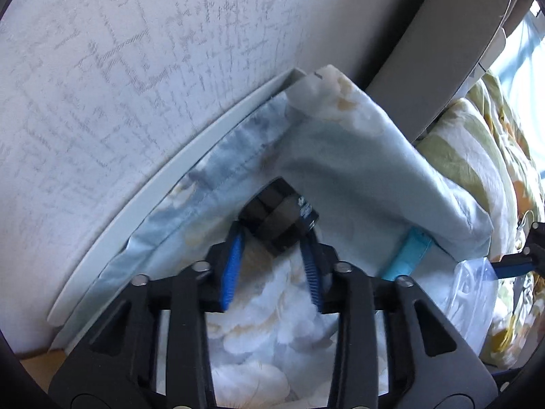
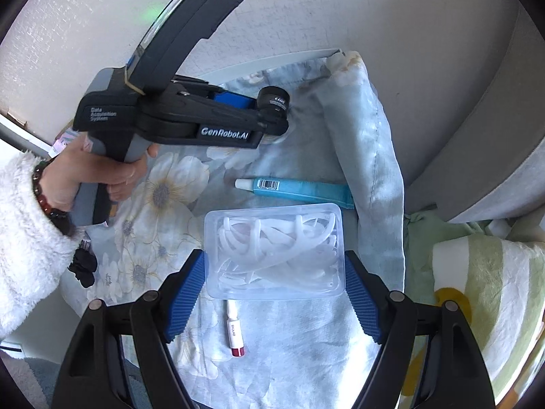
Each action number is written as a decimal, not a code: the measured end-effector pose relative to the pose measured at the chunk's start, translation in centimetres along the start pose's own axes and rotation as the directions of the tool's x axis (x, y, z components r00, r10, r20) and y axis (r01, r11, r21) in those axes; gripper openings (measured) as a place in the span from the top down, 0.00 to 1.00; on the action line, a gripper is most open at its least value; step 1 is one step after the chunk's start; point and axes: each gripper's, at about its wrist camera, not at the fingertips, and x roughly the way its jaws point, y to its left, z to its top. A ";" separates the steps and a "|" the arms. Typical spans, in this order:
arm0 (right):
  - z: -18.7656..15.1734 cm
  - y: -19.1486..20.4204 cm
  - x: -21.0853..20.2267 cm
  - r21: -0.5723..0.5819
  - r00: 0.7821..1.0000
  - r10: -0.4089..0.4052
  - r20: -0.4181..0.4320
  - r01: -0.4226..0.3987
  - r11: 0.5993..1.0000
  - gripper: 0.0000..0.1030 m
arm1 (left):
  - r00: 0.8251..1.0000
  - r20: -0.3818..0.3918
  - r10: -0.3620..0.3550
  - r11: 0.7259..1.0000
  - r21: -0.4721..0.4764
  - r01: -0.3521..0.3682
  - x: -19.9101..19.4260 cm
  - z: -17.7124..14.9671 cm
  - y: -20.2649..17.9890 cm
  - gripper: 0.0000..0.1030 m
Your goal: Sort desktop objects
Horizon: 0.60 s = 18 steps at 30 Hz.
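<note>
At the far left of the right wrist view, the left gripper [image 2: 276, 116] is clamped on a small black cylindrical jar with a printed label [image 2: 273, 101]; its own camera shows the blue ribbed fingers [image 1: 235, 266] pressed against the jar's sides, low on its body, above the pale blue floral cloth [image 2: 163, 197]. The jar sits near the far edge of the cloth, close to the textured white wall [image 1: 119, 68]. It looks to be held only at the fingertips, so I would keep the squeeze steady and carry it level, without tilting.

Moving right, a turquoise squeeze tube with a white cap and barcode [image 2: 296, 191] lies flat on the cloth. Just nearer is a clear plastic rectangular box of white curved pieces [image 2: 274, 252]. The right gripper [image 2: 274, 293] stands wide apart, its fingers on either side of the box, the left one touching or nearly touching it, not yet closed. Closing squarely on the short walls should keep the thin plastic from buckling or sliding. Below the box lies a small white stick with a dark red end [image 2: 235, 334], best left clear of the fingers.
</note>
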 end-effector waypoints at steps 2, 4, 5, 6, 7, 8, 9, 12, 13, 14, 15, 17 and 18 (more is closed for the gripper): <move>0.1 -0.2 0.2 0.003 1.000 0.000 -0.004 0.000 1.000 0.26 | 1.000 0.001 0.006 1.000 0.011 -0.006 -0.1 0.3 -0.1 0.84; 0.2 -0.3 0.1 0.010 1.000 0.003 -0.005 -0.003 1.000 0.26 | 1.000 0.011 -0.001 1.000 0.009 0.001 -0.5 0.5 -0.3 0.85; 0.2 -0.3 0.1 0.012 1.000 0.004 -0.004 -0.004 1.000 0.26 | 1.000 0.014 -0.008 1.000 0.010 0.007 -0.5 0.7 -0.4 0.86; 0.3 -0.3 0.1 0.015 1.000 0.004 -0.004 -0.003 1.000 0.26 | 1.000 0.012 -0.010 1.000 0.016 0.010 -0.7 0.9 -0.5 0.86; 0.3 -0.2 0.1 0.014 1.000 0.003 -0.007 -0.003 1.000 0.26 | 1.000 0.003 -0.010 1.000 0.020 0.010 -0.6 1.1 -0.6 0.85; 0.3 -0.1 0.1 0.011 1.000 0.003 -0.012 -0.003 1.000 0.26 | 1.000 -0.005 -0.008 1.000 0.025 0.008 -0.4 1.4 -0.7 0.80; 0.3 0.0 0.1 0.012 1.000 0.002 -0.012 -0.001 1.000 0.26 | 1.000 -0.006 -0.003 1.000 0.026 0.004 -0.4 1.5 -0.7 0.75; 0.2 0.1 0.3 0.013 1.000 0.003 -0.017 -0.003 1.000 0.26 | 1.000 0.017 -0.016 0.999 0.028 0.015 -0.3 2.0 -0.8 0.68; 0.2 0.0 0.3 0.015 1.000 0.004 -0.019 -0.003 1.000 0.26 | 1.000 0.021 -0.023 0.999 0.030 0.022 -0.3 2.2 -0.7 0.67; 0.2 0.0 0.4 0.017 1.000 0.004 -0.020 -0.004 1.000 0.26 | 0.999 0.021 -0.028 0.999 0.035 0.027 -0.2 2.3 -0.8 0.66; 0.2 0.0 0.4 0.021 1.000 0.005 -0.021 -0.004 1.000 0.26 | 0.999 0.023 -0.028 0.999 0.044 0.027 -0.1 2.4 -1.0 0.65; 0.1 -0.2 0.4 0.026 1.000 0.005 -0.020 -0.005 1.000 0.26 | 0.999 0.028 -0.019 0.997 0.077 0.017 0.4 2.7 -1.9 0.60; 0.1 -0.2 0.4 0.031 1.000 0.006 -0.017 -0.005 1.000 0.26 | 0.999 0.027 -0.016 0.996 0.090 0.014 0.6 2.9 -2.3 0.59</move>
